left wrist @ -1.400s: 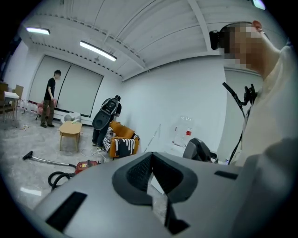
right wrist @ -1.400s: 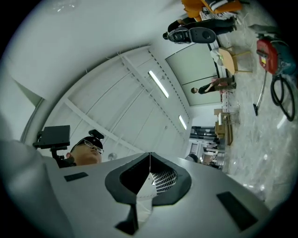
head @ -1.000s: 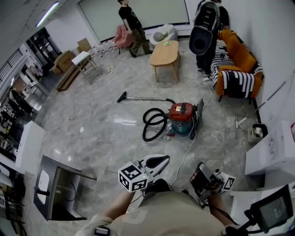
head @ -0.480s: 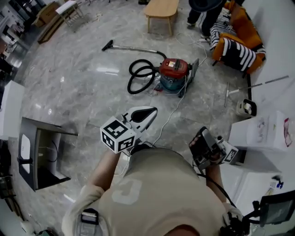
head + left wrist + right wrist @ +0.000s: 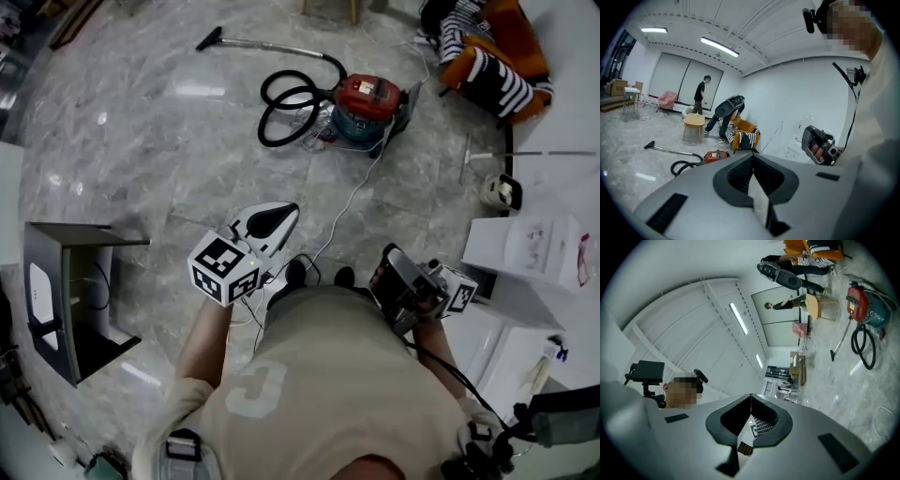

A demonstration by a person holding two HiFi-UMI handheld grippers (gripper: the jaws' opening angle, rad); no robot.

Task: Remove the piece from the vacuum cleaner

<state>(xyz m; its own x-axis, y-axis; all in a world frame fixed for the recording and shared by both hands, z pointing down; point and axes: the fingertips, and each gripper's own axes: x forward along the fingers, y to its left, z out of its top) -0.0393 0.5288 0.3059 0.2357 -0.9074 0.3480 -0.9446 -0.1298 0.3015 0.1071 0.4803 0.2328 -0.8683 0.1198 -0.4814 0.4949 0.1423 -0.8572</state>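
currently, both hand-held grippers are carried at waist level, well apart from the vacuum cleaner (image 5: 368, 105). the left hand-held gripper (image 5: 270, 221) has its jaws fully together with nothing between them. the right hand-held gripper (image 5: 392, 272) is likewise closed and empty. the vacuum cleaner stands on the floor (image 5: 141, 141) ahead of the person, with its black hose (image 5: 281, 117) coiled just beside it. a white cable (image 5: 349, 202) runs from the unit towards the person's feet.

change over the last second: the head view has tipped further down, so the unit now sits near the upper edge and more of the person's torso shows. both grippers have stayed closed.

judged consequence: the task remains in its approach stage. no piece has been touched, and which piece is to come off cannot be determined from this range. the jaws must open before any grasp.
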